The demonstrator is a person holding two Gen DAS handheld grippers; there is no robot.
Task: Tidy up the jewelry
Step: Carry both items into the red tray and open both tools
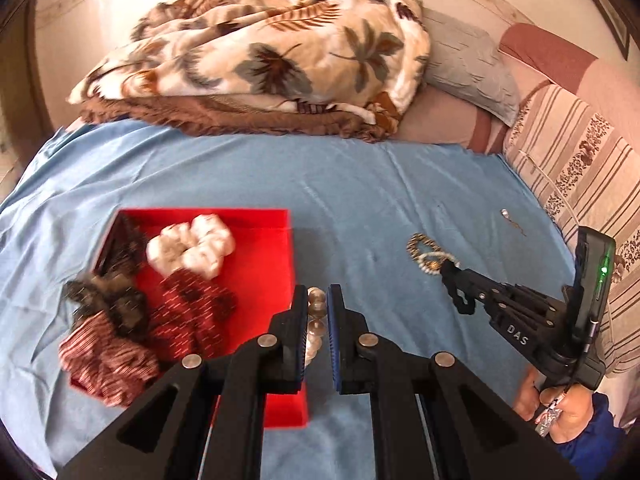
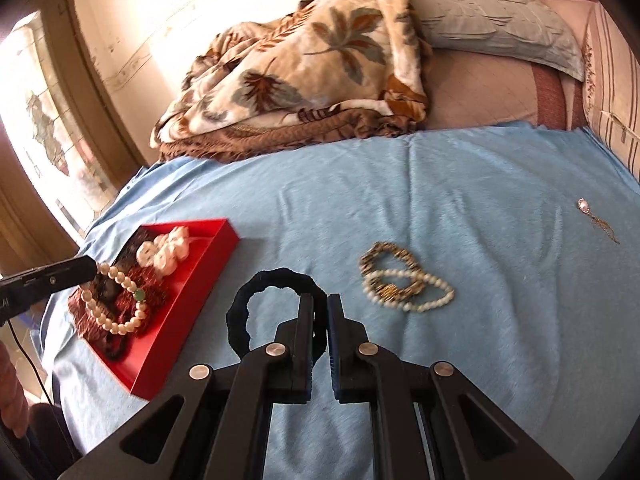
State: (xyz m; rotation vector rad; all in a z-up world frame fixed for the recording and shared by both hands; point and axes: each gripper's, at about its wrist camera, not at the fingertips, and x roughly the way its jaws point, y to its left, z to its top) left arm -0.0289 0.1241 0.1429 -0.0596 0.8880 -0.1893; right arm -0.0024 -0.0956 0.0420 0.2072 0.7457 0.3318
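Note:
My left gripper is shut on a pearl bracelet and holds it over the right edge of the red tray. The right wrist view shows the bracelet hanging from the left gripper above the tray. My right gripper is shut on a dark blue scrunchie just above the blue sheet. It also shows in the left wrist view. A gold bracelet and a pearl bracelet lie tangled to its right. A pendant on a chain lies far right.
The tray holds a white scrunchie, red patterned scrunchies and a dark furry one. A leaf-print blanket and a grey pillow lie at the back of the bed. Striped cushions line the right side.

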